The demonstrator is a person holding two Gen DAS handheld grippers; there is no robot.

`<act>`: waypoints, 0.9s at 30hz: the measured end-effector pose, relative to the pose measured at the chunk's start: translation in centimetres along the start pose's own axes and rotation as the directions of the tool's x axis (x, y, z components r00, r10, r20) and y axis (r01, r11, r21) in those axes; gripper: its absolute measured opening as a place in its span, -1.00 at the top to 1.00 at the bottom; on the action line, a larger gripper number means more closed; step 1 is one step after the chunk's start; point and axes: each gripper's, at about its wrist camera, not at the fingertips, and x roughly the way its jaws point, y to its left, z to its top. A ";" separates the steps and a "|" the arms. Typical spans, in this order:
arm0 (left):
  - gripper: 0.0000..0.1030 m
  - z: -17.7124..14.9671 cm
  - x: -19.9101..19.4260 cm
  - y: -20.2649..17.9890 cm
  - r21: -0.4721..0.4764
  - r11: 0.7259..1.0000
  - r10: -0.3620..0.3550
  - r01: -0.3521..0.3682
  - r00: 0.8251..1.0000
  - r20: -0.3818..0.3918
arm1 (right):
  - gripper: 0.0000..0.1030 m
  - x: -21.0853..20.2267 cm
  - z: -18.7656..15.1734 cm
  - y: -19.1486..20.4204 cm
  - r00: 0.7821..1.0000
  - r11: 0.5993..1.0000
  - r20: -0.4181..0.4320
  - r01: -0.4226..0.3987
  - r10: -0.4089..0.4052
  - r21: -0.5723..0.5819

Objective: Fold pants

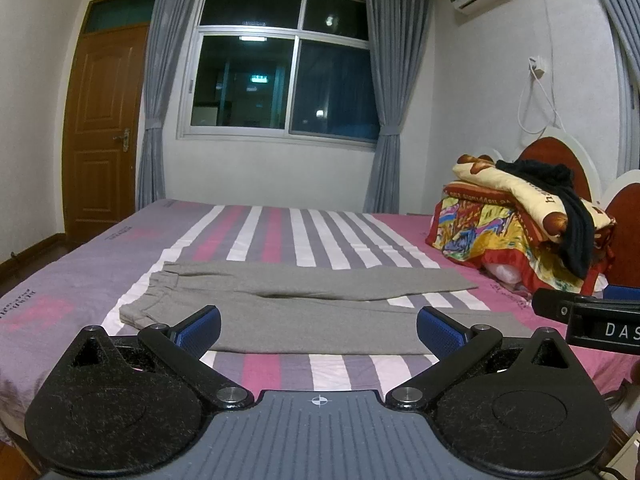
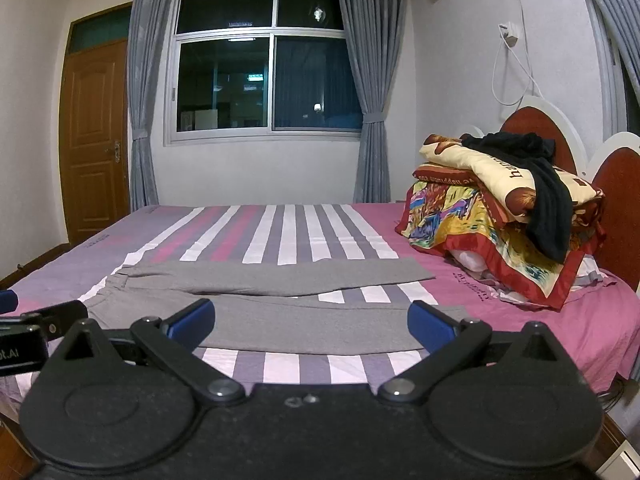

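Note:
Grey pants [image 1: 304, 304] lie flat on the striped bed, waistband to the left, both legs stretched right, slightly apart at the ends. They also show in the right wrist view [image 2: 280, 300]. My left gripper [image 1: 318, 326] is open and empty, held above the bed's near edge in front of the near leg. My right gripper [image 2: 312, 322] is open and empty, beside the left one, also in front of the near leg. The right gripper's side shows at the right edge of the left wrist view [image 1: 592, 316].
The bed [image 1: 320, 236] has a pink, purple and white striped sheet. A pile of colourful folded blankets [image 1: 520, 220] with a black garment [image 1: 568, 208] on top sits by the red headboard at the right. Window, curtains and a wooden door are behind.

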 end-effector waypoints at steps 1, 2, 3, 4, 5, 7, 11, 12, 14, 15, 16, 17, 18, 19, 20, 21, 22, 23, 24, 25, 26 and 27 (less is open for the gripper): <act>-1.00 0.0 0.0 0.0 0.001 1.000 0.000 0.000 1.000 0.001 | -0.99 0.0 0.0 0.0 1.000 1.000 0.000 0.000 0.000 0.000; -1.00 0.0 0.0 0.0 0.001 1.000 0.001 -0.001 1.000 0.001 | -1.00 -0.1 0.0 0.0 1.000 1.000 0.001 0.000 0.000 0.000; -1.00 0.0 0.0 0.0 0.002 1.000 0.002 -0.002 1.000 0.000 | -1.00 -0.1 0.0 0.0 1.000 1.000 0.002 0.001 -0.001 0.000; -1.00 0.0 0.0 -0.1 0.003 1.000 0.003 -0.003 1.000 0.001 | -1.00 -0.1 0.0 0.0 1.000 1.000 0.002 0.001 -0.001 0.001; -1.00 0.0 0.0 0.0 0.002 1.000 0.002 -0.002 1.000 0.002 | -0.99 -0.1 0.0 0.0 1.000 1.000 0.002 -0.001 0.001 0.001; -1.00 0.1 0.0 0.0 0.003 1.000 0.000 0.000 1.000 0.000 | -1.00 -0.1 0.0 0.0 1.000 1.000 0.002 0.001 -0.001 0.001; -1.00 0.1 -0.1 -0.1 0.003 1.000 0.002 -0.002 1.000 0.001 | -1.00 -0.1 0.0 0.0 1.000 1.000 0.003 0.000 0.000 0.000; -1.00 0.0 -0.1 0.0 0.002 1.000 0.004 -0.004 1.000 0.002 | -1.00 -0.1 0.0 0.0 1.000 1.000 0.002 -0.001 0.001 0.000; -1.00 0.1 -0.2 -0.1 0.003 1.000 0.004 -0.004 1.000 0.003 | -0.99 -0.1 0.0 0.0 1.000 1.000 0.002 0.000 0.000 0.000; -1.00 0.0 -0.2 -0.1 0.003 1.000 0.004 -0.004 1.000 0.003 | -1.00 -0.1 0.0 0.0 1.000 1.000 0.002 0.000 0.000 0.000; -1.00 0.0 -0.2 -0.1 0.003 1.000 0.005 -0.005 1.000 0.004 | -1.00 -0.1 0.0 0.0 1.000 1.000 0.002 -0.001 0.001 0.000; -1.00 0.1 -0.2 -0.1 0.004 1.000 0.004 -0.004 1.000 0.003 | -1.00 -0.1 0.0 0.0 1.000 1.000 0.003 -0.001 0.001 0.000; -1.00 0.0 -0.1 -0.1 0.004 1.000 0.004 -0.004 1.000 0.003 | -1.00 -0.1 0.0 0.1 1.000 1.000 0.003 0.000 0.000 -0.001; -1.00 0.0 -0.2 -0.1 0.003 1.000 0.005 -0.005 1.000 0.004 | -1.00 -0.1 0.0 0.0 1.000 1.000 0.002 0.000 0.000 0.000; -1.00 0.0 -0.2 -0.1 0.003 1.000 0.003 -0.003 1.000 0.004 | -0.99 -0.1 0.0 0.0 1.000 1.000 0.002 -0.001 0.001 -0.001; -1.00 0.0 -0.2 -0.1 0.003 1.000 0.001 -0.001 1.000 0.002 | -0.99 -0.1 0.0 0.1 1.000 1.000 0.003 -0.001 0.001 -0.001; -1.00 0.0 -0.1 -0.1 0.003 1.000 0.004 -0.004 1.000 0.004 | -0.99 -0.1 0.0 0.0 1.000 1.000 0.003 -0.001 0.001 -0.001; -1.00 0.0 -0.1 -0.1 0.004 1.000 0.004 -0.004 1.000 0.003 | -0.99 -0.1 0.0 0.0 1.000 1.000 0.002 -0.002 0.002 -0.001; -1.00 0.0 -0.2 -0.1 0.003 1.000 0.002 -0.002 1.000 0.004 | -0.99 -0.2 0.0 0.1 1.000 1.000 0.001 -0.003 0.003 -0.003; -1.00 0.1 -0.3 -0.2 0.004 1.000 0.001 -0.001 1.000 0.005 | -0.99 -0.2 0.0 0.1 1.000 1.000 0.001 -0.003 0.003 -0.004; -1.00 0.1 -0.3 -0.3 0.005 1.000 0.002 -0.002 1.000 0.005 | -0.99 -0.2 0.0 0.1 1.000 1.000 0.001 -0.003 0.003 -0.004; -1.00 0.1 -0.4 -0.3 0.007 1.000 0.002 -0.002 1.000 0.005 | -1.00 -0.2 0.0 0.1 1.000 1.000 0.001 -0.003 0.003 -0.003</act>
